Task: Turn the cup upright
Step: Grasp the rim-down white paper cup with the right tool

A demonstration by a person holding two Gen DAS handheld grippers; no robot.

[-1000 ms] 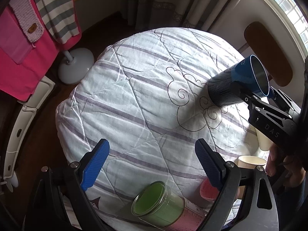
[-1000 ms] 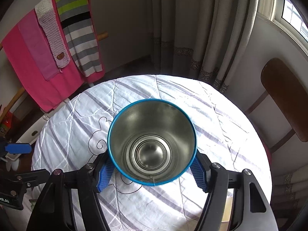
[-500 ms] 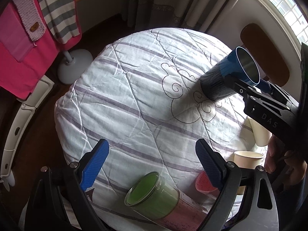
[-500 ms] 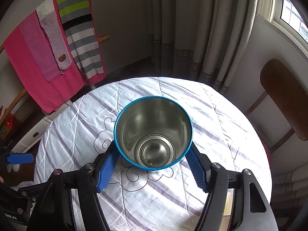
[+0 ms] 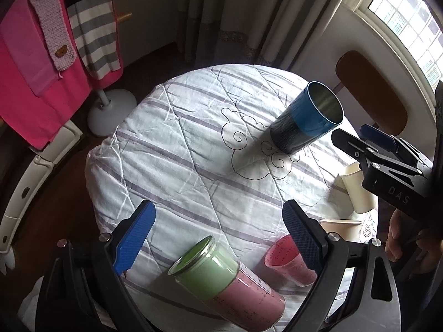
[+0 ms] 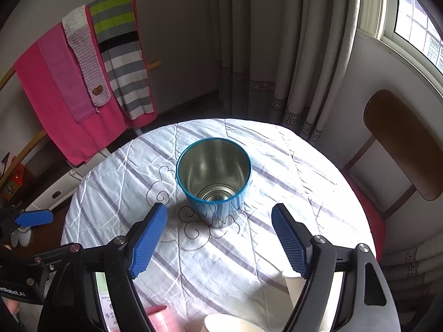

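The blue metal cup (image 5: pixel 306 121) stands upright, mouth up, on the quilted table cloth (image 5: pixel 180 149) over the black swirl drawing. It also shows in the right wrist view (image 6: pixel 214 179), its steel inside visible. My right gripper (image 6: pixel 218 235) is open and empty, drawn back a little on the near side of the cup, not touching it. It shows at the right in the left wrist view (image 5: pixel 376 144). My left gripper (image 5: pixel 218 235) is open and empty, above the near part of the table.
A green-and-pink jar (image 5: pixel 221 282) lies on its side near my left gripper, beside a pink measuring cup (image 5: pixel 288 260). Paper cups (image 5: pixel 357 188) sit at the right edge. A wooden chair (image 6: pixel 401 144) stands beyond the table, a towel rack (image 6: pixel 83 83) to the left.
My right gripper set the cup down upright on the cloth, opened, and drew back from it. My left gripper stayed open and rose slightly.
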